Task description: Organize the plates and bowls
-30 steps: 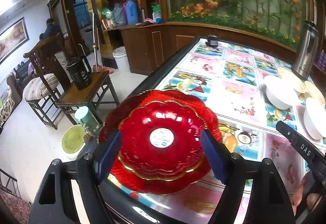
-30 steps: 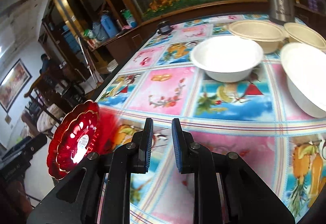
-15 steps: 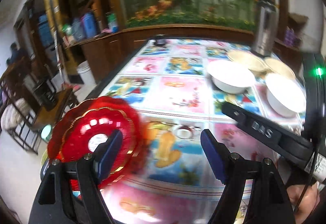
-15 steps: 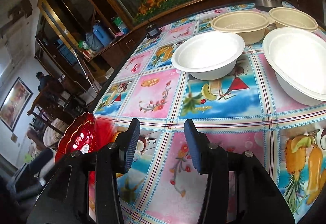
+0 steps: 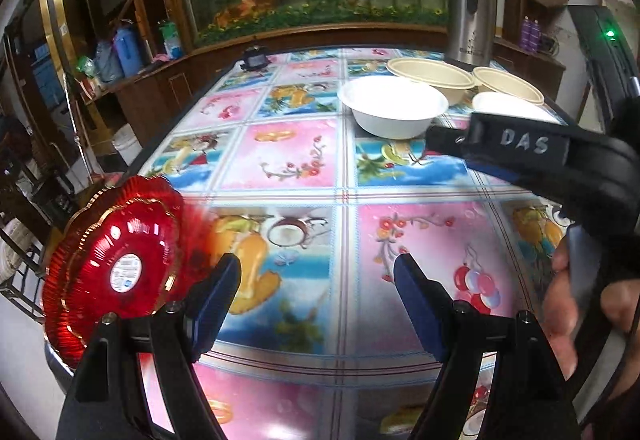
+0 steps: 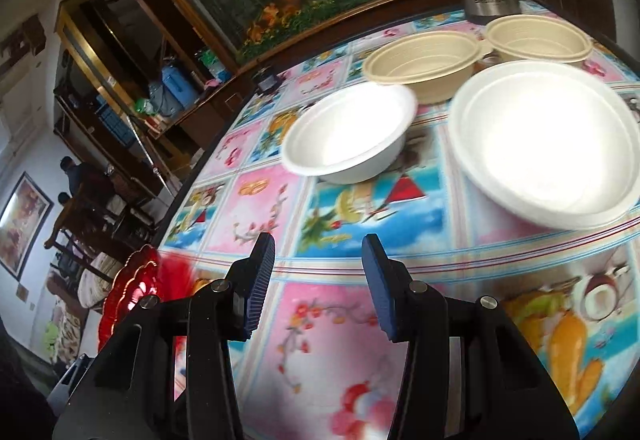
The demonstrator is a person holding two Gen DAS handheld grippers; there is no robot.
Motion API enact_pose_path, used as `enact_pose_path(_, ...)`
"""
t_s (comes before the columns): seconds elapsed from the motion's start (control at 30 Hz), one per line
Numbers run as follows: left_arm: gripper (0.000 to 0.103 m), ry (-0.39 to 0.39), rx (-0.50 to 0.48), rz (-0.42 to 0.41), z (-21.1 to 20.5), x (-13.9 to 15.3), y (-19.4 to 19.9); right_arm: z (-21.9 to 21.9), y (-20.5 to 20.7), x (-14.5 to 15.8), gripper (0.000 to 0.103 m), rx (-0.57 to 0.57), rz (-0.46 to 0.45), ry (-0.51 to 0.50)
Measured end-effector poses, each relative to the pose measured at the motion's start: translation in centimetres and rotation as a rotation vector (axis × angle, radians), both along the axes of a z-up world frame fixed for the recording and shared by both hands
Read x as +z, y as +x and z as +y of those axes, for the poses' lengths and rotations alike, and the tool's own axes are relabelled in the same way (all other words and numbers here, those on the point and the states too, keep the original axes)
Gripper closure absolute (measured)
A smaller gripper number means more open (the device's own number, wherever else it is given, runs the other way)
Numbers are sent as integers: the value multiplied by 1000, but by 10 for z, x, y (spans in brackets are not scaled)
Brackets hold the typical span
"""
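While both tools hang over the patterned surface (image 5: 296, 159), the left gripper (image 5: 318, 282) fills the bottom of the left wrist view with its blue-padded fingers (image 5: 218, 290) spread wide and nothing between them. Red plates (image 5: 110, 264), stacked with scalloped gold-edged rims, sit at the lower left of that frame, at the surface's edge and just beside the left finger; whether they touch it cannot be told. Across the right of the frame reaches the right gripper (image 6: 318, 276), seen side-on, and in its own view its fingers (image 6: 262, 282) are likewise parted and empty. A white bowl (image 6: 348, 135) stands near the centre of the right wrist view, a second white bowl (image 6: 544, 143) to the right of it and apart from it. Behind them, in the upper right, two beige bowls (image 6: 424, 65) stand side by side, their rims nearly meeting, with a steel flask (image 5: 470, 11) just beyond. A small dark object (image 5: 255, 57) rests at the far edge of the surface, too small to identify.
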State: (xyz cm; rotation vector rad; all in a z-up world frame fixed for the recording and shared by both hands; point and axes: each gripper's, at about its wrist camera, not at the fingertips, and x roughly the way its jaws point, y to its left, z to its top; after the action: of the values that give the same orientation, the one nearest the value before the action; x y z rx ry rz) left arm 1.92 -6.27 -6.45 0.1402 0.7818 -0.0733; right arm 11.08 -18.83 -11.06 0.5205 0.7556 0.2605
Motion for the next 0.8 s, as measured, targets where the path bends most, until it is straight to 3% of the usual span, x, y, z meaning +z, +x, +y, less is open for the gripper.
enact_pose_path(0.5, 24, -27, 2, 37, -4, -12, 4, -63, -18, 8, 58, -72, -76, -22)
enact_pose_path(0.8, 24, -48, -5, 43, -14, -22, 11, -75, -26, 13, 58, -70, -114, -2)
